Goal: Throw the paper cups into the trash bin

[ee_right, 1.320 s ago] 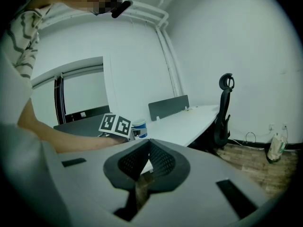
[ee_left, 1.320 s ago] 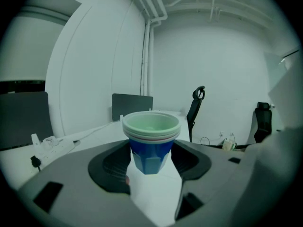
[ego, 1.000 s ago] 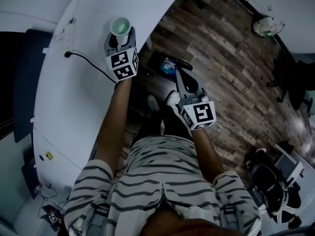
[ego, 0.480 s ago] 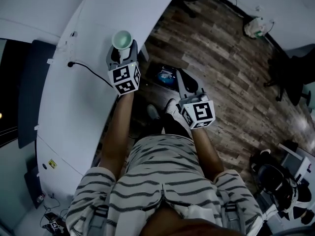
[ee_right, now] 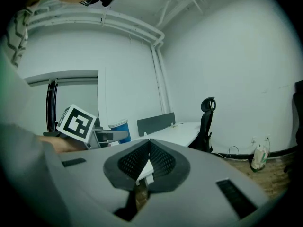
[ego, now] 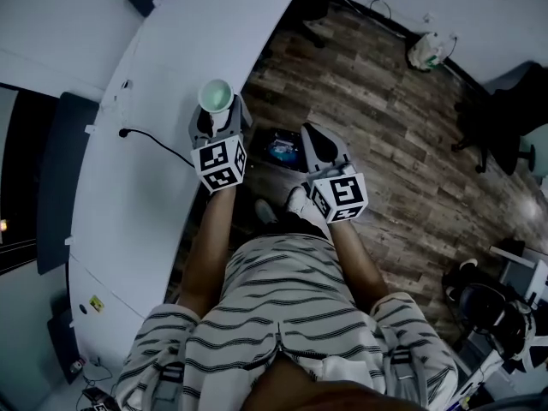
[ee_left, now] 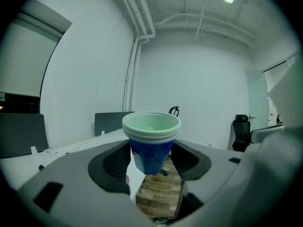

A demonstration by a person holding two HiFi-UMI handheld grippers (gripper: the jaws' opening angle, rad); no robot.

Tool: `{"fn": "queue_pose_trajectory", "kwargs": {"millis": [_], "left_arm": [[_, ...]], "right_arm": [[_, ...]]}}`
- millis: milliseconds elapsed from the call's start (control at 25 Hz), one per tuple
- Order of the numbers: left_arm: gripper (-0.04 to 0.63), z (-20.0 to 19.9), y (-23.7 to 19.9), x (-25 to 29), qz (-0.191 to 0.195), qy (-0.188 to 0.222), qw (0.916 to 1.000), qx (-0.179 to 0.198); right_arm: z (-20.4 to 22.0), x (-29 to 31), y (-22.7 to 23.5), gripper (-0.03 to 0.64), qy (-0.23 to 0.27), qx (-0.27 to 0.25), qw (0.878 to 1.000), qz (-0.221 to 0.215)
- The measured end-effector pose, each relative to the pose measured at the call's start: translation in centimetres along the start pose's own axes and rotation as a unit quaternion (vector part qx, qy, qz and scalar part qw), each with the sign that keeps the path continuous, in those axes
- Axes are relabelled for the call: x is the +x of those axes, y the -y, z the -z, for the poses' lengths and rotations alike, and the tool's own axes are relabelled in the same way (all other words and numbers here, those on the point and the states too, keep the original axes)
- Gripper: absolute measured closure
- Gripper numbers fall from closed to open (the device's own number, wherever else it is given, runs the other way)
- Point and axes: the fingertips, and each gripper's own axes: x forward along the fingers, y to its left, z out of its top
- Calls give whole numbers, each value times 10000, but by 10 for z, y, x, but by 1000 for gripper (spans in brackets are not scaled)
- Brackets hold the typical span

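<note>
Upper centre of the head view: the left claw (ego: 218, 120) grasped a stack of blue paper cups with pale rims (ego: 216, 95) near the white curved worktop's (ego: 145, 92) edge. The right claw (ego: 315, 141), centre frame, was clenched and empty.

1. We wear a light, short-sleeved shirt (ego: 282, 294) with thin dark stripes, showing behind both tongs.
2. Our dark trousers (ego: 276, 223) and pale shoes (ego: 299, 202) show just beside the right tongs (ego: 313, 137).
3. The left tongs (ego: 219, 120) and the right tongs are grey, and each carries a cube (ego: 221, 163) of black-and-white square marks at its back.
4. Their inner pads (ee_right: 134, 161) are black and ribbed.
</note>
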Motion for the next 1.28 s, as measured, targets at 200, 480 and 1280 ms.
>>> {"fn": "queue_pose_trajectory", "kwargs": {"millis": [200,480,1280], "left_arm": [[311,-2,27,-17,303,-4,9995,93],[311,-5,64,-35,667,30,9976,173],[311,13,130,-59,1457,-146,9884,409]], "right_arm": [[-6,-11,5,600,74,63,9998,164],[-16,-25,15,600,186,-28,9993,317],[-12,-60,36,600,288,38,9960,843]]}}
